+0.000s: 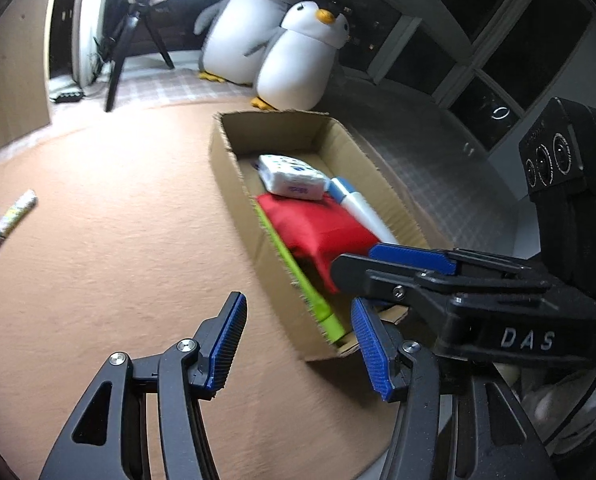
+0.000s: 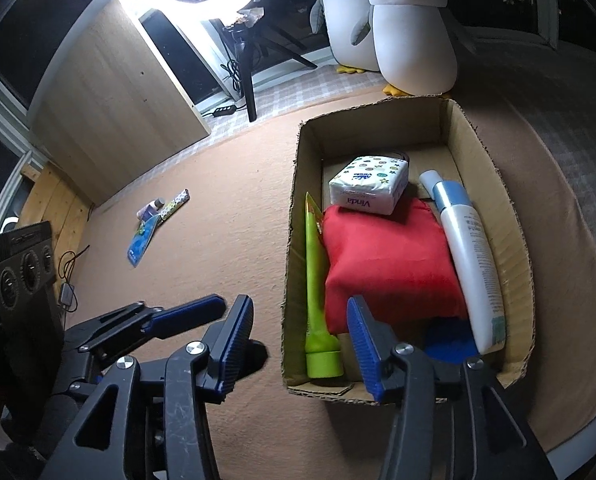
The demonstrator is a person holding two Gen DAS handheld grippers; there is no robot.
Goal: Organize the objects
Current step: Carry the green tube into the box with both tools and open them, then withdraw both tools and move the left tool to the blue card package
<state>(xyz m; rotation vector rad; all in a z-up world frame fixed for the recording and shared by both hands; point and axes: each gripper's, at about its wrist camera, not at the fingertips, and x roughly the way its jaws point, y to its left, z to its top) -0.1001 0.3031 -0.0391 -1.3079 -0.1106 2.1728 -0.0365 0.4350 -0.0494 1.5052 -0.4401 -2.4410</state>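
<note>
An open cardboard box (image 2: 293, 216) sits on the orange carpet. It holds a red pouch (image 2: 386, 264), a Vinda tissue pack (image 2: 368, 192) resting on the pouch's far end, a white bottle with a blue cap (image 2: 474, 256) along the right wall, and a green tube (image 2: 318, 300) along the left wall. My right gripper (image 2: 298, 346) hovers over the box's near left corner, open, its pads touching nothing. My left gripper (image 1: 298, 348) stands open over bare carpet just left of the box (image 1: 225, 160), beside the right gripper (image 1: 354, 260).
Loose items lie on the carpet at the far left: a patterned stick (image 2: 175, 202), a small bottle (image 2: 151, 210) and a blue packet (image 2: 141, 244). Two plush penguins (image 2: 410, 40) stand behind the box. A ring light tripod (image 2: 245, 76) and a wooden cabinet (image 2: 109, 112) stand at the back left.
</note>
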